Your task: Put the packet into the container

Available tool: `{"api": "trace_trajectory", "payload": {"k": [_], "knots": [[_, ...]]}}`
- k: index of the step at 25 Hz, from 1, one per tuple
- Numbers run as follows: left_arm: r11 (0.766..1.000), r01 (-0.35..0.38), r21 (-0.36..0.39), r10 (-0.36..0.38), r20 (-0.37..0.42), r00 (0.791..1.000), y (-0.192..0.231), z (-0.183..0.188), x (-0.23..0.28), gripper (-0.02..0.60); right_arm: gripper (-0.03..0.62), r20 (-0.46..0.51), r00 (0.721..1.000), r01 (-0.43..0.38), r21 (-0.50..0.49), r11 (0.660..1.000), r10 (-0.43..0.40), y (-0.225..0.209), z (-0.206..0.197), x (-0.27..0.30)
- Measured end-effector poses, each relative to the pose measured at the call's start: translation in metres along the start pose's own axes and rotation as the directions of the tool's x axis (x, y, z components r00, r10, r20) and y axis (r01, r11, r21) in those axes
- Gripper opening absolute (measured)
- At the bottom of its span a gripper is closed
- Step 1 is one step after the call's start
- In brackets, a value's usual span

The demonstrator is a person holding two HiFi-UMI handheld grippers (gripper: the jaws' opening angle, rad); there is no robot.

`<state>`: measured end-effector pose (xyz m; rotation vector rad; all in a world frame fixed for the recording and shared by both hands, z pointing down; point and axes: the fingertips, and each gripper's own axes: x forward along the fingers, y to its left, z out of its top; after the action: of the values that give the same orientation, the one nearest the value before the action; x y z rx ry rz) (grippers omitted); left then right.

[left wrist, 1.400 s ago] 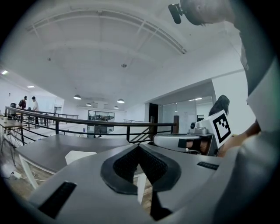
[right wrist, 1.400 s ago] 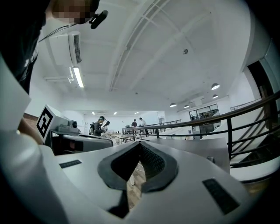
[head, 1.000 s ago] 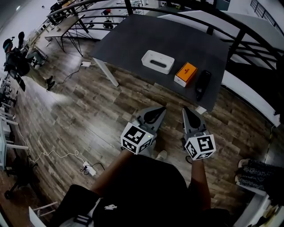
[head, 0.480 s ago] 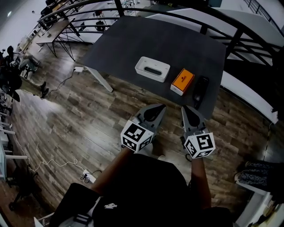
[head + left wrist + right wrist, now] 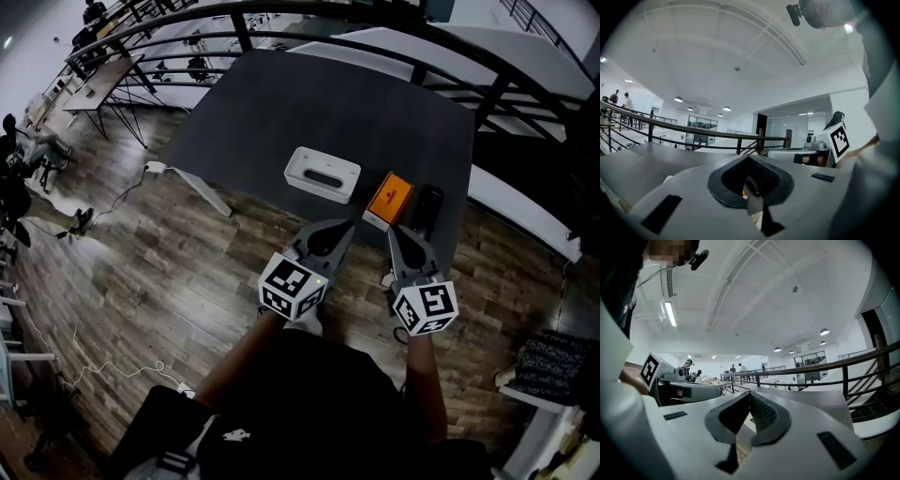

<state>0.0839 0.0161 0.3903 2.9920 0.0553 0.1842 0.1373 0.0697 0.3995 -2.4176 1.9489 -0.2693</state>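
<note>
An orange packet lies flat near the front edge of the dark grey table. To its left stands a white, low rectangular container. My left gripper is shut and empty, just short of the table edge below the container and packet. My right gripper is shut and empty too, its tip close below the packet. In the left gripper view the left gripper's jaws meet at the tip, with the table top beyond. The right gripper view shows the right gripper's jaws likewise closed.
A black oblong object lies right of the packet by the table's right corner. A dark railing runs behind the table. Wooden floor spreads to the left, with cables and a power strip. A patterned seat stands at the right.
Both grippers have come forward together towards the table. The container, packet and black object now lie closer to the gripper tips. Both jaws stayed shut.
</note>
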Motion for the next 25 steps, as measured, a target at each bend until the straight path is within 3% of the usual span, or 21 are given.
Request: {"api": "trace_trajectory", "payload": {"k": [8, 16, 25], "knots": [[0.999, 0.051, -0.018, -0.051, -0.009, 0.999, 0.018, 0.000, 0.015, 0.005, 0.003, -0.023, 0.999, 0.044, -0.004, 0.999, -0.044, -0.012, 0.002, 0.020], [0.998, 0.053, -0.028, -0.053, -0.012, 0.999, 0.065, 0.003, 0.018, 0.005, 0.003, -0.042, 0.995, 0.086, 0.000, 0.996, -0.086, -0.025, 0.001, 0.058], [0.994, 0.089, -0.061, -0.091, -0.036, 0.995, 0.093, -0.011, 0.031, 0.005, 0.003, -0.122, 0.982, 0.148, 0.025, 0.989, -0.144, -0.039, -0.023, 0.074]]}}
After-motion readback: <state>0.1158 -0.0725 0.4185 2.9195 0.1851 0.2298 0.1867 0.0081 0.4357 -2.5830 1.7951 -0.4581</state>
